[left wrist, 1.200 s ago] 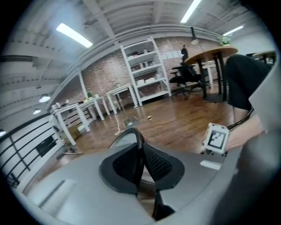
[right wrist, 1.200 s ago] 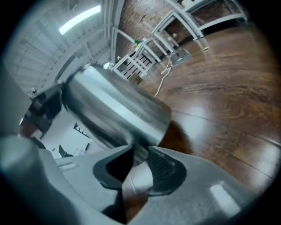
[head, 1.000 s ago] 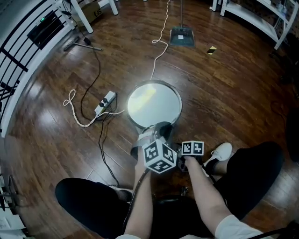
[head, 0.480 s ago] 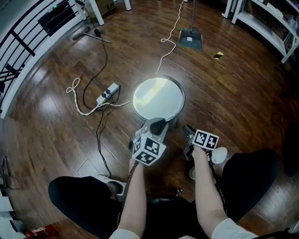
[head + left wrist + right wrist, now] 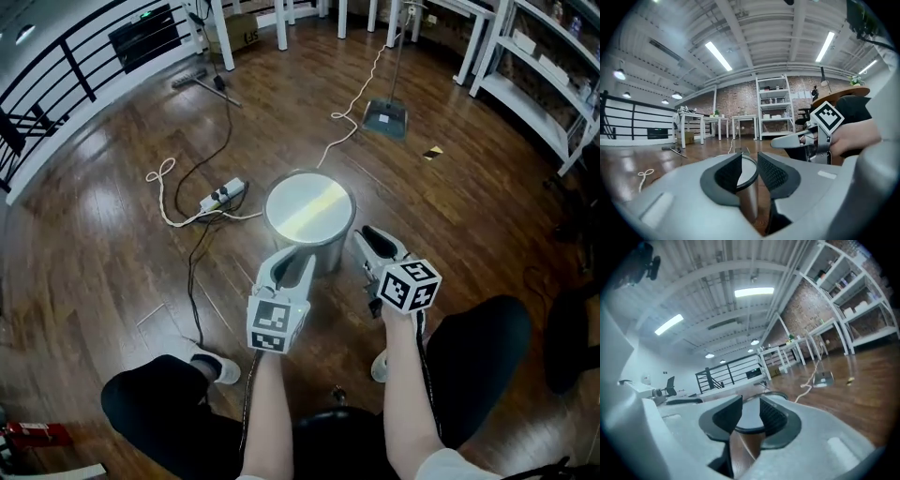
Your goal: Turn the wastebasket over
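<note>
The wastebasket (image 5: 308, 221) is a round metal can standing on the wooden floor with a flat, shiny disc facing up. My left gripper (image 5: 300, 257) hovers at its near left side, and my right gripper (image 5: 368, 240) at its near right side. Neither touches the can. Both pairs of jaws are opening and stand a little apart, with nothing pressed between them. In the left gripper view the wastebasket (image 5: 748, 197) shows beyond the gap of the left gripper (image 5: 749, 169). In the right gripper view the wastebasket (image 5: 751, 423) lies past the right gripper (image 5: 751, 414).
A power strip (image 5: 223, 195) with white and black cables lies left of the can. A dustpan (image 5: 386, 118) stands behind it. A black railing (image 5: 84, 66) runs along the left, white shelves (image 5: 539, 84) along the right. The person's legs and a shoe (image 5: 217, 367) are below.
Both grippers have lifted from low at the can's near side and rolled, the right one more. The can stays standing where it was.
</note>
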`<state>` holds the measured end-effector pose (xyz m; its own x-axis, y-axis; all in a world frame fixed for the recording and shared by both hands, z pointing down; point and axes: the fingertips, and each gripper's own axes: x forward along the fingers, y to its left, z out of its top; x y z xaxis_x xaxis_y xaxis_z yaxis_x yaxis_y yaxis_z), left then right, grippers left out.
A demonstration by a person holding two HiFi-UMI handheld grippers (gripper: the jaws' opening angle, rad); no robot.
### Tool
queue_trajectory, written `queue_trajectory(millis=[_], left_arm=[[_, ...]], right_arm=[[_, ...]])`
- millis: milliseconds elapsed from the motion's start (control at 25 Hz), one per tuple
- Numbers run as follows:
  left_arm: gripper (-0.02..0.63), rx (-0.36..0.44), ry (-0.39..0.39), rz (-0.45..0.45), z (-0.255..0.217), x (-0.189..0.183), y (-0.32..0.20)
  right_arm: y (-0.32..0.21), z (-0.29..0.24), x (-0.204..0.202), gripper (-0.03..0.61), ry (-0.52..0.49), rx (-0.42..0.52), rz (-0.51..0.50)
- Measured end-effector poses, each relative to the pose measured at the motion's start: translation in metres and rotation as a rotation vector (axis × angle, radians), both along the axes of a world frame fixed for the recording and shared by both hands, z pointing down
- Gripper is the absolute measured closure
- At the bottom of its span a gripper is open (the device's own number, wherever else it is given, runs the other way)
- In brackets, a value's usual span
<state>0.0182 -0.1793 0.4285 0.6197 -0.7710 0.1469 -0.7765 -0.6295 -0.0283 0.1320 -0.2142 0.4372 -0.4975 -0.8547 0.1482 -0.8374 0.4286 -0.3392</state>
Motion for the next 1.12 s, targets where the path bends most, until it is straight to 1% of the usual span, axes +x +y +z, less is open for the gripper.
queue_trajectory(millis=[80,160,240,280,360,400,440,480,520,560,640,680,720,800,880,1000,1120], left_arm=[[0.456,0.03,0.004,-0.077,-0.013,-0.019,0.022],[0.414,0.061,0.004,-0.151,-0.026,-0.035,0.042],[0.377,0.075,0.018,-0.225,-0.037,-0.046,0.065],[0.351,0.079,0.046,-0.263,-0.041,-0.049,0.079],[0.309,0.091,0.145,-0.332,-0.054,-0.05,0.108],[0.285,0.096,0.191,-0.36,-0.061,-0.047,0.124],[0.255,0.102,0.218,-0.384,-0.066,-0.042,0.139],[0.23,0.107,0.226,-0.406,-0.07,-0.035,0.154],[0.21,0.111,0.221,-0.429,-0.074,-0.029,0.169],[0.195,0.114,0.212,-0.451,-0.076,-0.022,0.184],[0.172,0.11,0.203,-0.482,-0.083,-0.002,0.215],[0.163,0.109,0.199,-0.488,-0.088,0.01,0.231],[0.16,0.114,0.193,-0.492,-0.096,0.023,0.249],[0.159,0.139,0.173,-0.513,-0.114,0.045,0.286],[0.161,0.156,0.152,-0.548,-0.125,0.057,0.317],[0.167,0.159,0.108,-0.594,-0.124,0.067,0.351],[0.173,0.194,0.092,-0.611,-0.135,0.077,0.382]], right_arm=[[0.022,-0.03,-0.015,0.462,0.018,0.094,-0.044],[0.047,-0.044,-0.028,0.418,0.07,0.152,-0.078],[0.074,-0.046,-0.035,0.315,0.146,0.182,-0.1],[0.089,-0.045,-0.038,0.289,0.182,0.196,-0.119],[0.12,-0.047,-0.039,0.268,0.234,0.226,-0.166],[0.136,-0.051,-0.035,0.259,0.248,0.243,-0.179],[0.151,-0.058,-0.027,0.249,0.252,0.259,-0.18],[0.165,-0.067,-0.016,0.22,0.242,0.27,-0.168],[0.179,-0.076,-0.002,0.174,0.217,0.275,-0.146],[0.192,-0.086,0.014,0.16,0.179,0.273,-0.118],[0.222,-0.104,0.046,0.157,0.103,0.272,-0.072],[0.239,-0.112,0.058,0.157,0.086,0.276,-0.065],[0.256,-0.118,0.069,0.156,0.092,0.283,-0.068],[0.287,-0.125,0.086,0.157,0.158,0.292,-0.066],[0.31,-0.131,0.103,0.158,0.224,0.303,-0.028],[0.342,-0.141,0.124,0.156,0.263,0.347,-0.003],[0.369,-0.159,0.13,0.158,0.304,0.405,-0.014]])
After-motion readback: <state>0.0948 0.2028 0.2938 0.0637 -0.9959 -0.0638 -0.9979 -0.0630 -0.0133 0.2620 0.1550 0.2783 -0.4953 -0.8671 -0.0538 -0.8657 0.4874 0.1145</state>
